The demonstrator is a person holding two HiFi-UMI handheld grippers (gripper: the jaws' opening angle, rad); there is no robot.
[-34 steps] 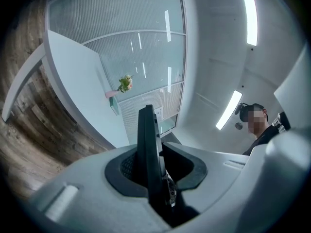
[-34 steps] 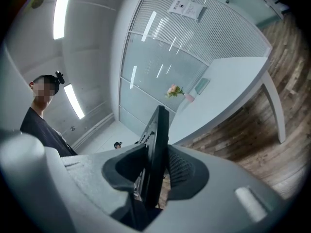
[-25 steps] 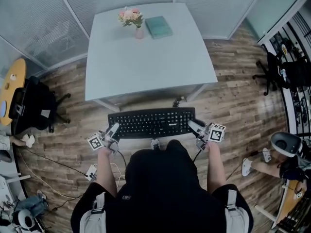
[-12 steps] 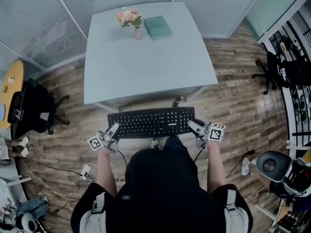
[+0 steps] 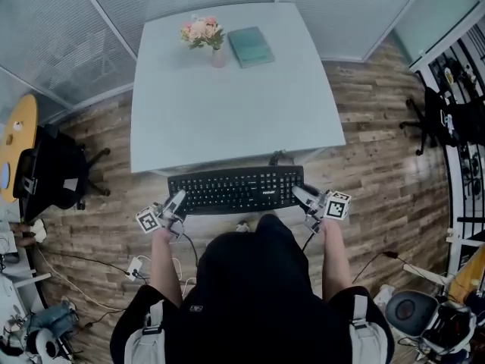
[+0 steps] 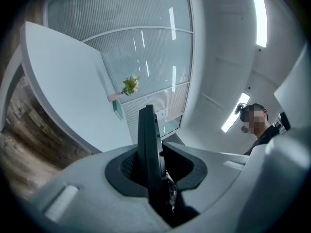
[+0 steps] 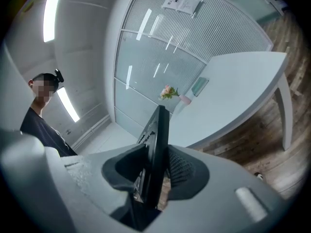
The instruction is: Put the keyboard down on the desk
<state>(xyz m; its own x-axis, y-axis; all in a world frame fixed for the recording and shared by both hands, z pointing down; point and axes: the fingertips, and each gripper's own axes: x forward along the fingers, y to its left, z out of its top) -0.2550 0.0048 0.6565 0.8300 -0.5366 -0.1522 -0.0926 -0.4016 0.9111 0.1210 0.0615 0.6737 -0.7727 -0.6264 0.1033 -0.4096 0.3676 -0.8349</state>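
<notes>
keyboard [image 5: 236,190] hung level between the two grippers, just short of the desk's [image 5: 227,112] near edge, above the wooden floor [image 5: 379,165]. left gripper [image 5: 176,202] was clamped on its left end, right gripper [image 5: 301,196] on its right end. the desk's near part lay bare. a flower vase [image 5: 204,35] and a green book [image 5: 251,45] sat side by side at the far edge.

Bright, even light all round. The pale desk [image 5: 227,105] casts only a soft shadow on the wood floor [image 5: 379,165] under its near edge. Both gripper views bend hard and go black at the rims — ceiling light strips [image 6: 257,16] blaze white, streaking glare down the glass wall [image 6: 146,47] — near foreground soft.
</notes>
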